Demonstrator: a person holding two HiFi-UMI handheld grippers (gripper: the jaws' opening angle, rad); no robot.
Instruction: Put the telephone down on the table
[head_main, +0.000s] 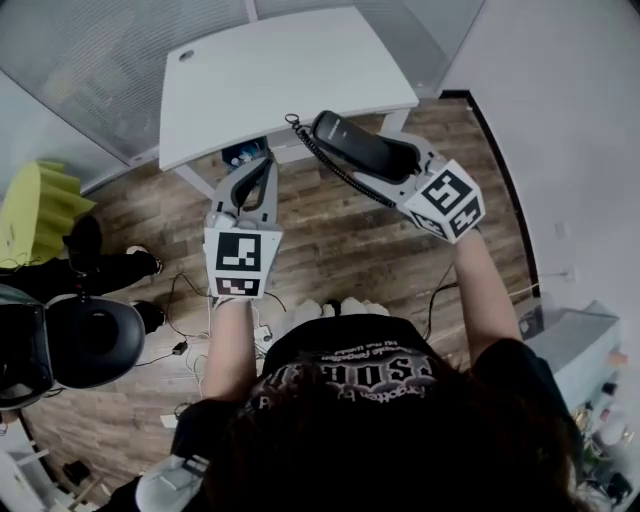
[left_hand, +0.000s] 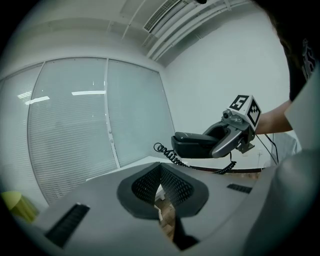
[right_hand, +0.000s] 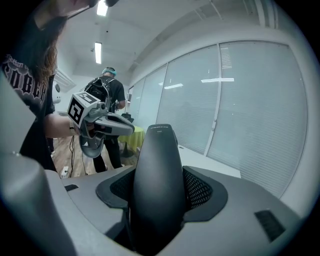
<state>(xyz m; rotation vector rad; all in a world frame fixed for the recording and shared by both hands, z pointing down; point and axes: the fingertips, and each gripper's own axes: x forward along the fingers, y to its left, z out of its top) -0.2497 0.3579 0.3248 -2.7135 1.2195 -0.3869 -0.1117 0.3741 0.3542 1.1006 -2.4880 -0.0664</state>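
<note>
The black telephone handset (head_main: 362, 146) is held in the air in front of the near edge of the white table (head_main: 280, 75), with my right gripper (head_main: 398, 158) shut on it. Its coiled cord (head_main: 322, 160) hangs from the handset's left end. In the right gripper view the handset (right_hand: 157, 175) stands upright between the jaws and fills the gap. My left gripper (head_main: 260, 172) is to the left of the handset, shut and empty, its pads (left_hand: 150, 182) meeting. From the left gripper view I see the handset (left_hand: 192, 145) level, above the table (left_hand: 117, 172).
A person in dark clothes (right_hand: 109, 97) stands at the back of the room. A black office chair (head_main: 85, 340) and a yellow-green object (head_main: 40, 205) are at my left. Cables (head_main: 190, 340) lie on the wooden floor. A grey cabinet (head_main: 572, 350) stands at the right.
</note>
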